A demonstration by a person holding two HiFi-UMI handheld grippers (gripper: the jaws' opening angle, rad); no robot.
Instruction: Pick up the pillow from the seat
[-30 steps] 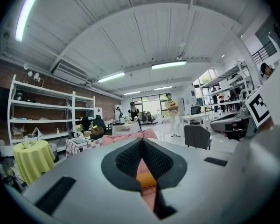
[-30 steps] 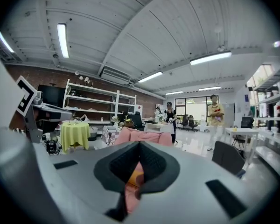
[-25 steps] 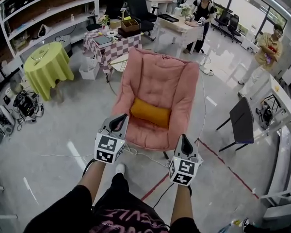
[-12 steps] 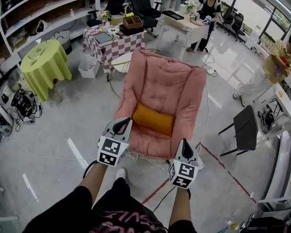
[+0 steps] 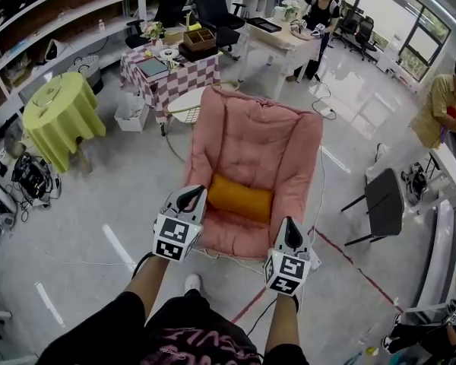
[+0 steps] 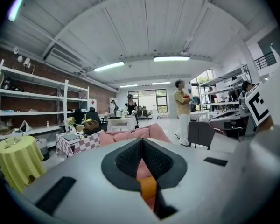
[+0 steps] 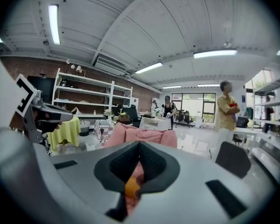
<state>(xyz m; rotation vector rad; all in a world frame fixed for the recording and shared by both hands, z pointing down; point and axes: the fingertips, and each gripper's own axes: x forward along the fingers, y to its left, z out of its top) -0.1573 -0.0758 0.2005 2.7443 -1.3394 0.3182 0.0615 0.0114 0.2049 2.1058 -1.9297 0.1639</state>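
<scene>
An orange pillow (image 5: pixel 240 198) lies across the seat of a pink padded chair (image 5: pixel 254 143) in the head view. My left gripper (image 5: pixel 187 198) hovers at the seat's front left edge, shut and empty. My right gripper (image 5: pixel 289 233) hangs at the front right edge, also shut with nothing in it. Both point toward the chair and stand short of the pillow. In the left gripper view the pillow (image 6: pixel 148 187) shows as an orange patch beyond the closed jaws of the left gripper (image 6: pixel 143 153). The right gripper view shows the pillow (image 7: pixel 132 188) the same way past the right gripper (image 7: pixel 140 157).
A black side table (image 5: pixel 384 196) stands right of the chair. Behind it are a checkered table (image 5: pixel 167 71), a white round stool (image 5: pixel 184 105) and a yellow-draped table (image 5: pixel 61 112). Cables (image 5: pixel 235 261) run on the floor under the chair. A person (image 5: pixel 441 101) stands at the right.
The view has drawn closer to the chair and shifted slightly; both grippers hold about the same place before it, still shut. The person at the right has moved.
</scene>
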